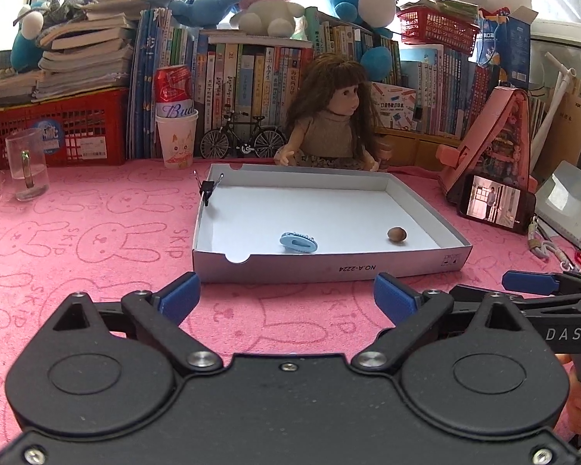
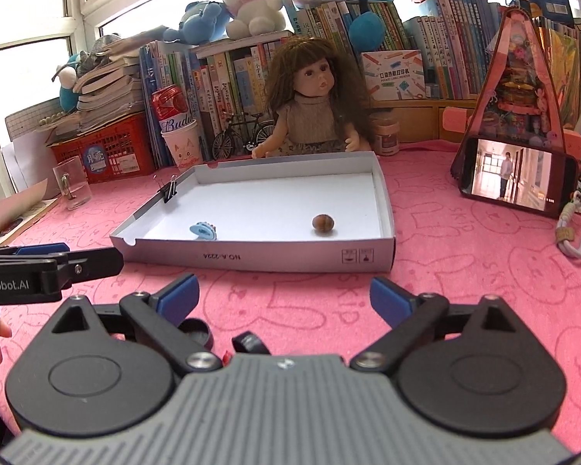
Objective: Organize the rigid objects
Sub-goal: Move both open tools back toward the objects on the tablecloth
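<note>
Pink cloth covers table [image 1: 97,232]; white box [image 2: 251,259] holds blue clip [image 2: 203,230] and brown nut [image 2: 323,224], black binder clip [image 2: 170,190] on its left wall. Left gripper [image 1: 286,298] and right gripper [image 2: 282,294]: spread, empty, short of box. Small dark items [image 2: 248,343] beneath right gripper, half hidden, unidentifiable; approach low, centred, before pinching.

Both wrist cameras sit low over the pink rabbit-print cloth [image 1: 97,232], side by side, tilted slightly downward towards the nearby shallow white cardboard tray [image 1: 329,267] [image 2: 251,261], which both views share.
</note>
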`<move>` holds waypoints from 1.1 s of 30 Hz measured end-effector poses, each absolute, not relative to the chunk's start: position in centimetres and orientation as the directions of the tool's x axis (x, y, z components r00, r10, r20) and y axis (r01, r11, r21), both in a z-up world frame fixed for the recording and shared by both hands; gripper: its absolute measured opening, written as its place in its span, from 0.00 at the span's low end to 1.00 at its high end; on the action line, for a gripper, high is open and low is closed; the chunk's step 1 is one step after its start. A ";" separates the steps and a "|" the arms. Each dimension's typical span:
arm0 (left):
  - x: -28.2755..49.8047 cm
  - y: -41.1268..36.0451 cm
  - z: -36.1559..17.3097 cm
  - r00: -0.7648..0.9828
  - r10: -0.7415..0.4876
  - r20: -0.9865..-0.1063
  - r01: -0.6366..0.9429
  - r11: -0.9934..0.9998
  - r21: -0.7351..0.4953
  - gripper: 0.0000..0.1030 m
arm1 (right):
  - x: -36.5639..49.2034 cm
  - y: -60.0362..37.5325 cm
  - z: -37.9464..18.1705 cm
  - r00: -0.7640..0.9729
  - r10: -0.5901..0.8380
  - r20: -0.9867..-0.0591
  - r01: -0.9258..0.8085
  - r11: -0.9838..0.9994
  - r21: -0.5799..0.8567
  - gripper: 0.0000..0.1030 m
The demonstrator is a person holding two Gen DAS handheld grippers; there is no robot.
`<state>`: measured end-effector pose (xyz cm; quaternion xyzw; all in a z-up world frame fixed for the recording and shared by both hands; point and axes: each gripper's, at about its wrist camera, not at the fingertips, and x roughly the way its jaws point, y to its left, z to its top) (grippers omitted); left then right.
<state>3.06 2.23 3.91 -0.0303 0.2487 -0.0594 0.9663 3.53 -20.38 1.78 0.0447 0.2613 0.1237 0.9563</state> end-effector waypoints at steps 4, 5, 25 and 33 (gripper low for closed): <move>2.6 2.2 3.4 0.869 -0.106 -0.483 0.091 0.994 -0.053 0.94 | 2.7 -20.2 1.3 0.839 0.247 -0.484 -0.210 0.969 0.130 0.97; 2.5 2.3 3.2 0.868 -0.103 -0.485 0.090 0.995 -0.050 0.94 | 2.5 -20.2 1.2 0.841 0.243 -0.484 -0.208 0.970 0.126 0.97; -0.7 3.8 1.7 0.854 -0.140 -0.500 0.106 0.990 -0.096 0.60 | -0.3 -20.6 -0.4 0.856 0.194 -0.479 -0.196 0.980 0.046 0.92; -2.2 4.8 2.6 0.857 -0.131 -0.498 0.093 0.991 -0.100 0.51 | -0.2 -20.9 -0.3 0.841 0.221 -0.494 -0.246 0.969 0.015 0.74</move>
